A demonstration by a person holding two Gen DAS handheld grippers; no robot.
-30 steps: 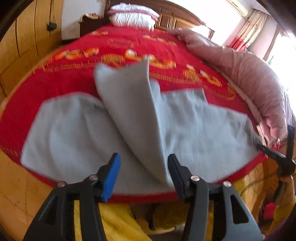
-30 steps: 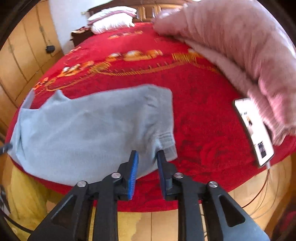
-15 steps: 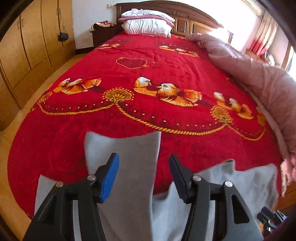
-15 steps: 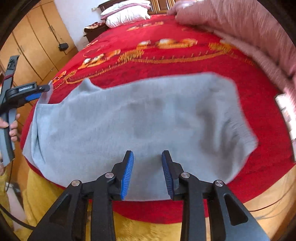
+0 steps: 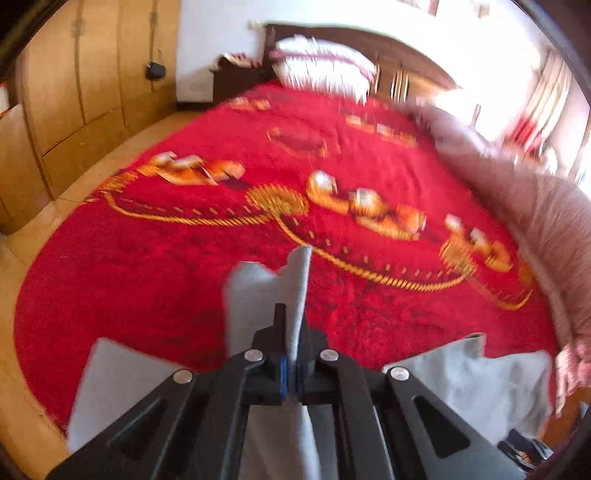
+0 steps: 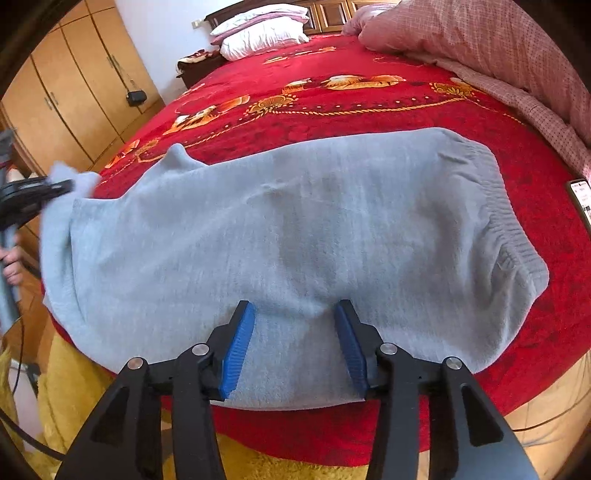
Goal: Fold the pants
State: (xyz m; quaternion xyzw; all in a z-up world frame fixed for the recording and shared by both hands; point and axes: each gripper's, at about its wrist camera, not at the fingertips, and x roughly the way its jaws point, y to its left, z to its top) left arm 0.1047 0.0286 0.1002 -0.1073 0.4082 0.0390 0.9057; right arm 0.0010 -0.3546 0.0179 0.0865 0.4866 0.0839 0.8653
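Observation:
Grey pants [image 6: 295,229] lie flat across the near edge of a red bedspread [image 6: 369,110], with the ribbed waistband [image 6: 502,214] to the right. My right gripper [image 6: 295,332] hovers over the pants' near edge. Its jaws are opening, and the cloth lies beneath them unpinched. My left gripper [image 5: 291,354] is shut on the leg end [image 5: 295,288], which sticks up between its fingers. In the right wrist view the left gripper [image 6: 40,192] holds that leg end [image 6: 77,181] lifted at the far left.
A phone [image 6: 581,195] lies on the bed to the right of the waistband. A pink quilt [image 6: 517,55] is heaped along the right side and pillows [image 6: 266,33] sit at the headboard. Wooden wardrobes [image 6: 66,96] stand left. Yellow cloth [image 6: 74,387] hangs below the bed edge.
My left gripper closed on the leg end and lifted it. My right gripper shifted left along the near edge and its jaws spread wider.

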